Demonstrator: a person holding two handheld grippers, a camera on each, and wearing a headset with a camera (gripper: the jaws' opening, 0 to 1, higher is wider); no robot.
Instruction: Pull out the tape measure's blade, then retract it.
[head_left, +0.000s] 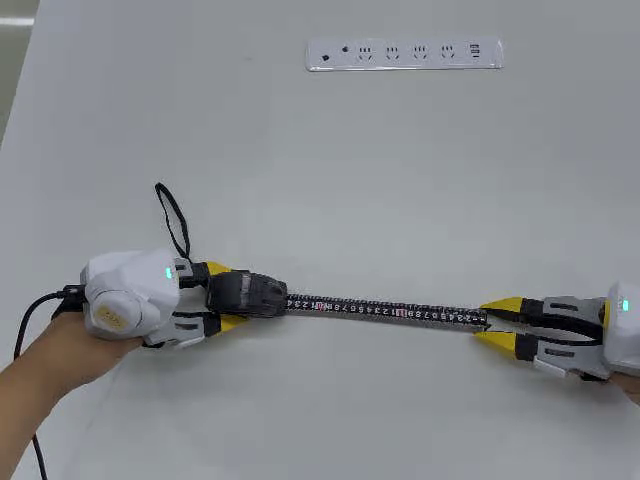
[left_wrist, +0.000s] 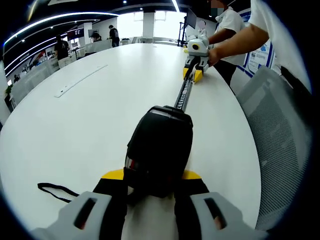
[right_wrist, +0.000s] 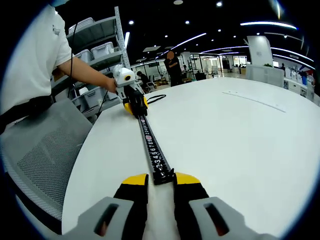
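The black tape measure case (head_left: 246, 293) lies on the white table, clamped between the yellow-tipped jaws of my left gripper (head_left: 224, 296); up close it is the dark case (left_wrist: 159, 149) in the left gripper view. Its black blade (head_left: 385, 309) with white numbers runs rightward along the table to my right gripper (head_left: 490, 322), which is shut on the blade's end hook. In the right gripper view the blade (right_wrist: 151, 148) stretches from my right gripper (right_wrist: 162, 179) to the far left gripper (right_wrist: 131, 98). A black wrist strap (head_left: 172, 218) trails behind the case.
A white power strip (head_left: 404, 53) lies flat at the far side of the table (head_left: 400, 170). A grey mesh chair (left_wrist: 280, 125) stands by the table's near edge. People and shelving are in the room beyond.
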